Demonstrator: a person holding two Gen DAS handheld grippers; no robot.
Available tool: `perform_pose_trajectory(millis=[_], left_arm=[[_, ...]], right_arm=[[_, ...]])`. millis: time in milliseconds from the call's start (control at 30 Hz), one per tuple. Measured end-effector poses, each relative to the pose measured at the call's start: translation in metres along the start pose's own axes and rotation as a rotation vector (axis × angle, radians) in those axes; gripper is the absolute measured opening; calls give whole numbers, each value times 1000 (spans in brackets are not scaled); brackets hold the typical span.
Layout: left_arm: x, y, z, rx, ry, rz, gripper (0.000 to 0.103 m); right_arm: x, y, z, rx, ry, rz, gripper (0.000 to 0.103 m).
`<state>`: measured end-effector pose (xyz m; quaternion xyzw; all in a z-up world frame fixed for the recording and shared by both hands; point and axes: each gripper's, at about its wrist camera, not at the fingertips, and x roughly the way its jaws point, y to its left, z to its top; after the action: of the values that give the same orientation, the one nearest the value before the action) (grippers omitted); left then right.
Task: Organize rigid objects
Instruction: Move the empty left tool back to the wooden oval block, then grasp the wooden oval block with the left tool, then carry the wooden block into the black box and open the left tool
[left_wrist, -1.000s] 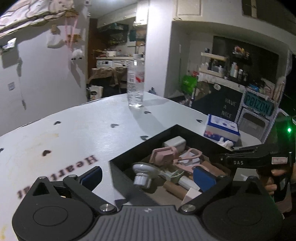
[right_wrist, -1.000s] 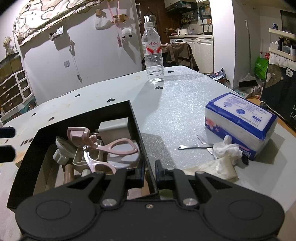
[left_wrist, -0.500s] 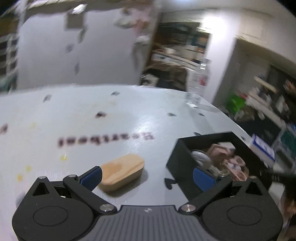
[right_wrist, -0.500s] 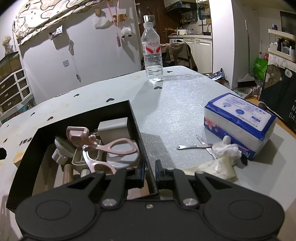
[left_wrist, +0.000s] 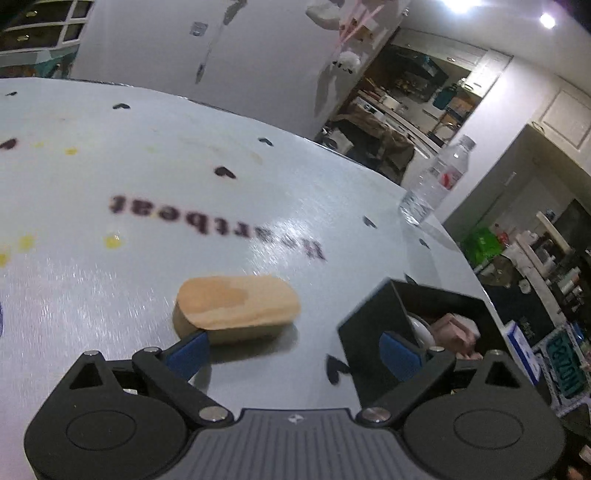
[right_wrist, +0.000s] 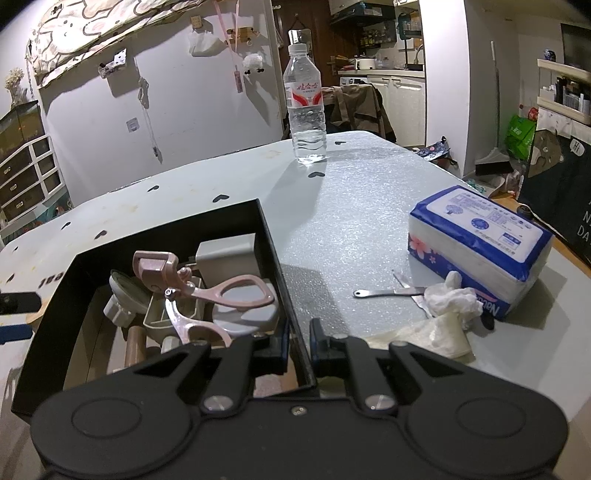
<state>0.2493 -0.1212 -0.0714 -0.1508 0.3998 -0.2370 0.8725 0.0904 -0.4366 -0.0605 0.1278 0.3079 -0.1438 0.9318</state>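
An oval wooden block (left_wrist: 236, 304) lies on the white table, left of a black box (left_wrist: 373, 325). My left gripper (left_wrist: 293, 349) is open and empty, just short of the block, its left fingertip (left_wrist: 188, 354) near the block's front edge. In the right wrist view the black box (right_wrist: 269, 236) holds a pink eyelash curler (right_wrist: 207, 286), a grey adapter (right_wrist: 225, 253) and other small items. My right gripper (right_wrist: 299, 341) is shut on the box's near right wall. A thin metal tool (right_wrist: 388, 293) lies on the table right of the box.
A water bottle (right_wrist: 304, 118) stands at the far table edge; it also shows in the left wrist view (left_wrist: 436, 181). A blue tissue pack (right_wrist: 476, 242) and crumpled tissue (right_wrist: 448, 301) lie at the right. The table bears printed hearts and lettering (left_wrist: 218, 225).
My left gripper has swung left, away from the box, and now faces the wooden block, closer than half a second ago. My right gripper has stayed on the box wall.
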Motion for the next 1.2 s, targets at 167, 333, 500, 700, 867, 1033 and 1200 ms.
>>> perform_pose_trajectory(millis=[167, 333, 500, 700, 867, 1033, 1200], left_arm=[[15, 2, 10, 54, -10, 50, 98], [24, -7, 10, 261, -4, 131, 99], [34, -10, 9, 465, 32, 145, 99], [40, -8, 13, 514, 27, 131, 98], [41, -6, 14, 480, 23, 117, 89], [29, -11, 13, 523, 17, 80, 89], [-3, -33, 17, 617, 42, -112, 89]], right_arm=[[0, 0, 0, -1, 1, 2, 12], [1, 1, 1, -4, 5, 3, 12], [1, 2, 1, -6, 5, -1, 12], [2, 1, 1, -6, 6, -2, 12], [3, 1, 1, -6, 9, -6, 12], [3, 1, 1, -6, 8, -5, 12], [3, 2, 1, -10, 11, -9, 12]])
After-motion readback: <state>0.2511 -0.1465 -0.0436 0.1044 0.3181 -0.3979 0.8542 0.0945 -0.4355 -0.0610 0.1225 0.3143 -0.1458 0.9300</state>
